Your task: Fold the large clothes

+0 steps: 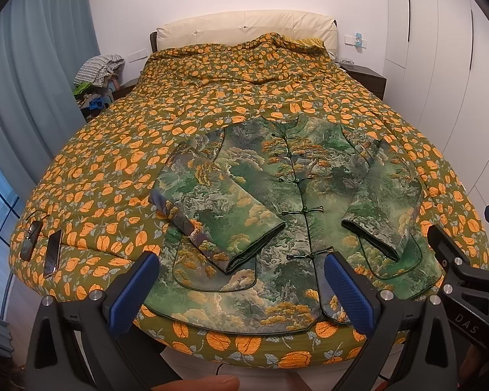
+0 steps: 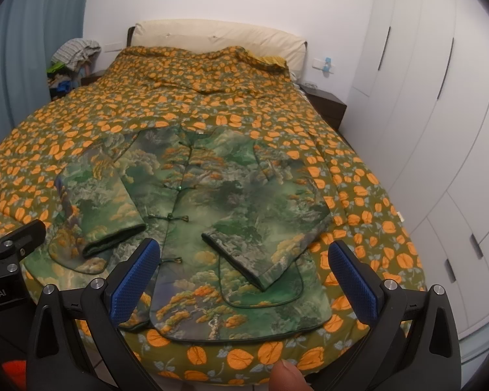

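A green landscape-print jacket with knot buttons lies face up near the foot of the bed; it also shows in the right wrist view. Both sleeves are folded in over the front: the left sleeve and the right sleeve. My left gripper is open and empty, above the jacket's hem. My right gripper is open and empty, above the hem beside the right sleeve cuff. The right gripper's body also shows at the left wrist view's right edge.
The bed has an olive cover with orange leaves. Two dark phones lie at its left corner. A clothes pile sits at the far left. White wardrobes and a nightstand stand on the right.
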Action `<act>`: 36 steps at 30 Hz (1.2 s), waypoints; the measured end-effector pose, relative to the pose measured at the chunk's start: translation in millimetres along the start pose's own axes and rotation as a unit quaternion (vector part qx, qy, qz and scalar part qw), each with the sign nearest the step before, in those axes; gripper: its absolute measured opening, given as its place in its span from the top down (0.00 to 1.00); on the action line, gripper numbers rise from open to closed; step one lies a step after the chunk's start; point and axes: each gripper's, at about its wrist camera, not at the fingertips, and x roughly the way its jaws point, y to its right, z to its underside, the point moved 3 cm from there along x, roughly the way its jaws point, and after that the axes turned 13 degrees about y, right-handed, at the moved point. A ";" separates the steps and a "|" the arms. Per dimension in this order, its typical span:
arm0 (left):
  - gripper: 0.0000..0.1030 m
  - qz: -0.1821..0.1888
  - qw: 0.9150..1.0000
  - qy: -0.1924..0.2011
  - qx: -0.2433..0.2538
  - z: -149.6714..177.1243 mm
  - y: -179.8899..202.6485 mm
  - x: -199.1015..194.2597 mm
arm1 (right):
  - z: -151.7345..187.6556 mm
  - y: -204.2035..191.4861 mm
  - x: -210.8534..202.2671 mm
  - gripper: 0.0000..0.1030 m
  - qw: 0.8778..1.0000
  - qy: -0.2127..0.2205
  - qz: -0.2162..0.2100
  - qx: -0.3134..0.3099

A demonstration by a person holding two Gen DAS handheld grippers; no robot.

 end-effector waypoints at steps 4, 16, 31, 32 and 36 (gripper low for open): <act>0.00 -0.001 1.000 -0.001 0.002 1.3 -2.0 0.2 | 1.2 -1.4 0.5 0.00 1.000 0.001 -0.001 -0.002; 0.00 -0.002 1.000 -0.003 0.002 2.5 -2.5 -0.5 | 0.0 6.3 4.5 0.00 1.000 -0.014 0.011 0.005; 0.00 -0.002 1.000 -0.011 0.013 -2.5 11.8 4.9 | 5.0 11.8 10.2 0.00 0.999 -0.033 0.017 0.009; 0.00 -0.003 1.000 -0.011 0.013 -2.5 12.2 5.1 | 5.3 11.6 10.8 0.00 0.999 -0.035 0.017 0.009; 0.00 -0.003 1.000 -0.012 0.013 -2.4 12.6 5.8 | 5.7 10.6 10.9 0.00 0.999 -0.037 0.016 0.008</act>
